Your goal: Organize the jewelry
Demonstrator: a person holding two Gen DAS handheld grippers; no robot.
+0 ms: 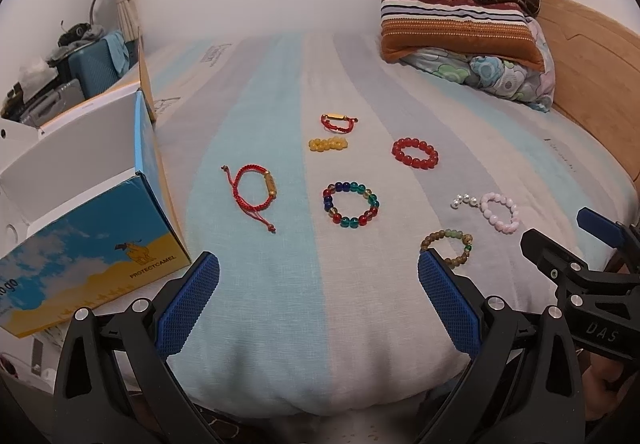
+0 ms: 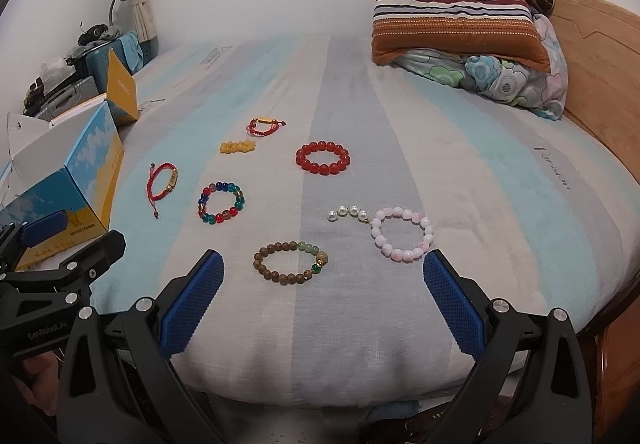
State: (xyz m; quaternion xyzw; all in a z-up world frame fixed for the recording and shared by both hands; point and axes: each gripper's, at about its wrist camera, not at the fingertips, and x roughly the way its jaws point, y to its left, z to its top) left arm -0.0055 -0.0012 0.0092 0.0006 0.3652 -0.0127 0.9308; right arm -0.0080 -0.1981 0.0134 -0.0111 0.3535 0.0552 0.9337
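Note:
Several bracelets lie on a striped bed sheet (image 1: 260,284). In the right wrist view: a brown wooden bead bracelet (image 2: 291,263), a pink bead bracelet (image 2: 402,238) with a pearl strand (image 2: 347,213), a multicolour bead bracelet (image 2: 221,203), a red bead bracelet (image 2: 322,158), a red cord bracelet (image 2: 162,183), yellow beads (image 2: 237,146) and a second red cord bracelet (image 2: 264,125). My right gripper (image 2: 322,276) is open and empty just in front of the brown bracelet. My left gripper (image 1: 318,276) is open and empty, with the multicolour bracelet (image 1: 351,204) ahead of it.
An open blue and yellow cardboard box (image 1: 80,204) stands at the bed's left edge, also in the right wrist view (image 2: 80,180). Pillows and a blanket (image 1: 460,24) are piled at the far right by the wooden headboard (image 1: 592,84). Luggage and clutter (image 1: 80,56) sit left of the bed.

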